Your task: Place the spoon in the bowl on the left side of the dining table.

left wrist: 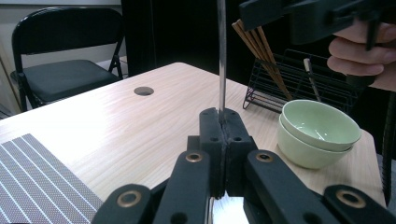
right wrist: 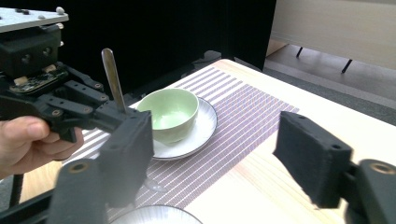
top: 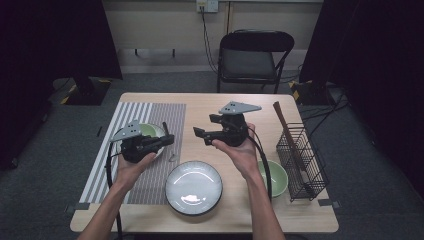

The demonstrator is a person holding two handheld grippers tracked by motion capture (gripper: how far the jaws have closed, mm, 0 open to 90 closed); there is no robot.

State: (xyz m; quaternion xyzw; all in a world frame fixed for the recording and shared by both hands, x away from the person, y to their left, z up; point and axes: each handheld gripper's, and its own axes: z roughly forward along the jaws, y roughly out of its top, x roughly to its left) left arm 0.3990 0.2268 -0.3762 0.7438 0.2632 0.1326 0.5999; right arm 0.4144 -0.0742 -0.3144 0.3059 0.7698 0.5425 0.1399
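At the near edge of the table [top: 300, 220] sits an empty grey plate [top: 193, 187], bare of cutlery. Just beyond it the left gripper [top: 167, 140] has its jaws fully closed on the metal handle of a utensil [left wrist: 221, 56], pinched low so the shaft stands upright above the pads; its working end is hidden beneath the jaws, so whether it is a spoon or fork cannot be told. To the right, the right gripper [top: 200, 134] stands wide apart with nothing between its pads [right wrist: 310, 156], facing the left one across a small gap. Behind the left gripper a green bowl [right wrist: 169, 112] rests on a white saucer [right wrist: 196, 135] on the striped placemat [top: 150, 112]. Judging by this, the utensil now rests with the left gripper alone, so the person does best to keep that pinch firm, clear the right gripper sideways, and lower the utensil slowly beside the saucer. Farther right stand stacked green bowls [left wrist: 317, 133] and a wire rack [top: 302, 160] of chopsticks [left wrist: 264, 56].
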